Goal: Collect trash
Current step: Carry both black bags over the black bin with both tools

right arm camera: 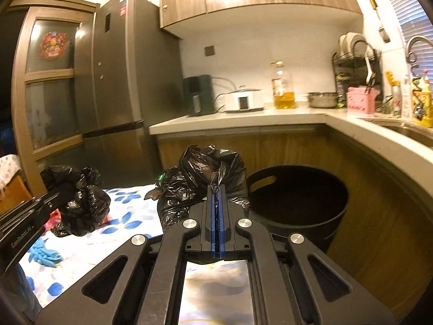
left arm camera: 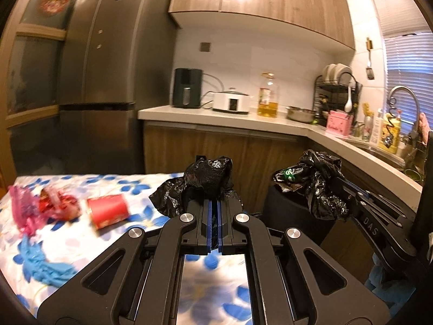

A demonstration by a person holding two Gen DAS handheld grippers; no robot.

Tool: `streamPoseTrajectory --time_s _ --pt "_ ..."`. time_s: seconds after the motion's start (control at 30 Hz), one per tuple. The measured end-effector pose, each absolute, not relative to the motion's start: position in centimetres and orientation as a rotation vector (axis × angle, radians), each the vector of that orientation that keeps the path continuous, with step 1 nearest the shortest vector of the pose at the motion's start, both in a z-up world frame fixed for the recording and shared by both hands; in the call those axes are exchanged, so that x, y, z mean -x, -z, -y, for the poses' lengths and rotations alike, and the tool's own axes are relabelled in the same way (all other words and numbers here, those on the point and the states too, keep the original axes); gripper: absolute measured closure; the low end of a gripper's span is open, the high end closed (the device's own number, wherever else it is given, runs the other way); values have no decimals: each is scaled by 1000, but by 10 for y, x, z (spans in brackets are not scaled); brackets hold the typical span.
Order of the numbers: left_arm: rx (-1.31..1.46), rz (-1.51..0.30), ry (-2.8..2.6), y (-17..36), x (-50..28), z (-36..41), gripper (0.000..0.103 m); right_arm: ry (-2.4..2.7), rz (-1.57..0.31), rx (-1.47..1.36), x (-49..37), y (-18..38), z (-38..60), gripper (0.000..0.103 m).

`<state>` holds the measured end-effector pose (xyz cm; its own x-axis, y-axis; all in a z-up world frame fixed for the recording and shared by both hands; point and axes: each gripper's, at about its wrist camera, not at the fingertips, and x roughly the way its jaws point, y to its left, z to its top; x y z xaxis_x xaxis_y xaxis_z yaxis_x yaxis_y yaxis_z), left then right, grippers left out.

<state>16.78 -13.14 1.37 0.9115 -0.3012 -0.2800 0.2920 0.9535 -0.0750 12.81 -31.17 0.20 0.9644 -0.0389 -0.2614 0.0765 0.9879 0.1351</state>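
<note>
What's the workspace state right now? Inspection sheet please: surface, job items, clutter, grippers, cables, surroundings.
Surface: table with blue-flower cloth, partly covered.
Job's things: black trash bag, bunched, held up by both grippers; black bin open beside the table, looks unlined; red can on its side, red wrapper, pink plastic.
Clutter: blue glove on the cloth.
Grippers: left gripper shut on bag plastic; right gripper shut on bag plastic.
Cables: cords behind the white cooker on the counter.
Surroundings: fridge, air fryer, oil bottle, dish rack, sink faucet.
</note>
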Motion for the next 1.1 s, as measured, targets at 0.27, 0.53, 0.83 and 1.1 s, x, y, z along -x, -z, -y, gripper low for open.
streamPoseTrajectory --time_s 0.27,0.53,0.83,1.1 --pt "-10 -266 411 -25 -187 194 101 179 -215 -146 -128 -15 360 100" --pt "-21 -251 499 -32 -214 249 101 252 -201 -156 -138 -17 397 100" --pt "-20 -252 553 -27 -237 286 101 277 -198 -166 -146 -15 412 100" --pt "-31 -260 586 -20 -252 308 101 286 -202 -172 -155 -15 419 100"
